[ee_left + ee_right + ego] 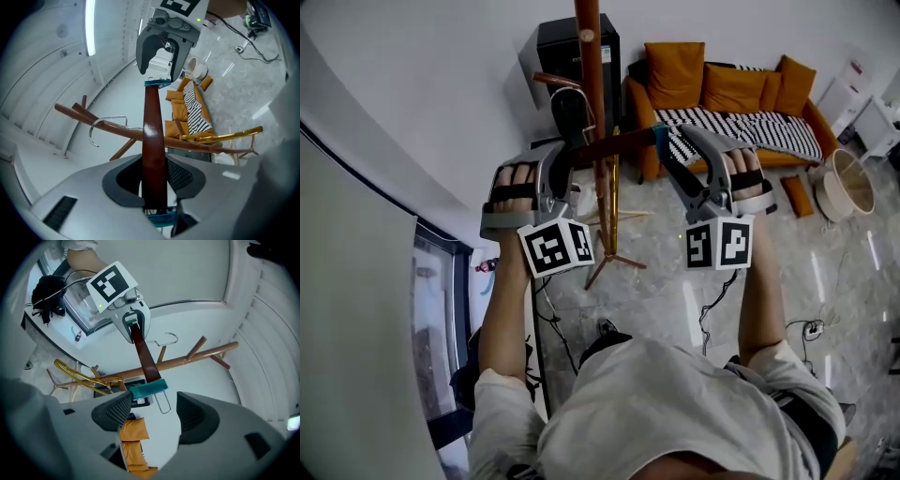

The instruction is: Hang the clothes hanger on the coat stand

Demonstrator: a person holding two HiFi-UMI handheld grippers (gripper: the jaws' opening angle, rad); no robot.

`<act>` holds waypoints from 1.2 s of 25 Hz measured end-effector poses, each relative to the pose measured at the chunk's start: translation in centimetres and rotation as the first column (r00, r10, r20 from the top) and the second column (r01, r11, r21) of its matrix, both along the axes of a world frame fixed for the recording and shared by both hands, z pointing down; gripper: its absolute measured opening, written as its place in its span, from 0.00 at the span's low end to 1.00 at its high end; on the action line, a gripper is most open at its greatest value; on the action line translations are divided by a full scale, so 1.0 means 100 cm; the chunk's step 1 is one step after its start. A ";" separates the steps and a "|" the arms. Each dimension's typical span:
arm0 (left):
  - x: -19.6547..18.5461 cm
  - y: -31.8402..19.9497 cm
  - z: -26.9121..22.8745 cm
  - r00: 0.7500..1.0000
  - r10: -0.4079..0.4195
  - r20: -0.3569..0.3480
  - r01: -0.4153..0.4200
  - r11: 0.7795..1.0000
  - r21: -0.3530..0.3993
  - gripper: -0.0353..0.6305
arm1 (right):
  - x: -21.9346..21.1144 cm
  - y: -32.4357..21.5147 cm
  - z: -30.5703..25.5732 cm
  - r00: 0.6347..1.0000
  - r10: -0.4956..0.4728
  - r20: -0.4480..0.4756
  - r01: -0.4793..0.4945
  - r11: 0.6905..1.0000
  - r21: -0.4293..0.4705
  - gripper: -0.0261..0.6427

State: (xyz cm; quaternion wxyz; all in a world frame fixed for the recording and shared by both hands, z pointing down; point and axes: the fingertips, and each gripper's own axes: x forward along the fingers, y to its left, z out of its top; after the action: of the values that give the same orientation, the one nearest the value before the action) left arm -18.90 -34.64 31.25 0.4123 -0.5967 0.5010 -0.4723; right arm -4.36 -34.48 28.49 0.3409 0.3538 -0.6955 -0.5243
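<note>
A living room in a home, an orange sofa (642,117) with a black-and-white striped blanket (750,129) past the right gripper (680,142), a wooden coat stand (592,84) between it and the left gripper (565,159), a shiny floor (834,281) under both, a white wall (441,84) past them

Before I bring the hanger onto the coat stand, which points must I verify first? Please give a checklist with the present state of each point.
1. Left hand-held gripper clamped on the wooden hanger: ok, its jaws are closed on the bar.
2. Right hand-held gripper gripping the hanger's teal end: not ok. Its jaws stand wide apart, and the end lies at their mouth without being pressed.
3. Metal hook over a peg of the coat stand: cannot tell. The hook is close to the pole.
4. Gold hanger clear of the hook: ok, it sits apart from the hook, further along the pole.
</note>
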 end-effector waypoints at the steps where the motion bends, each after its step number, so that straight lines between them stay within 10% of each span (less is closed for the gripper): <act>1: -0.002 -0.002 -0.004 1.000 0.001 0.013 -0.001 1.000 0.009 0.26 | -0.003 -0.002 -0.002 1.000 0.001 -0.004 -0.001 1.000 0.000 0.45; 20: 0.016 0.005 -0.088 0.992 0.030 0.120 -0.058 0.970 0.238 0.26 | 0.011 0.016 -0.065 0.987 -0.007 0.158 -0.018 0.988 0.156 0.45; 30: 0.016 -0.022 -0.092 0.988 0.030 0.149 -0.062 0.975 0.213 0.26 | 0.005 -0.006 -0.062 0.983 -0.002 0.184 -0.022 0.991 0.133 0.45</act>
State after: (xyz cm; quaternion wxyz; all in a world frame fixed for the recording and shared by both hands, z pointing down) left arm -17.29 -36.84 22.07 0.5211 -0.5238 0.5044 -0.4469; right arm -3.83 -35.12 22.29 0.2533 0.4263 -0.6854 -0.5332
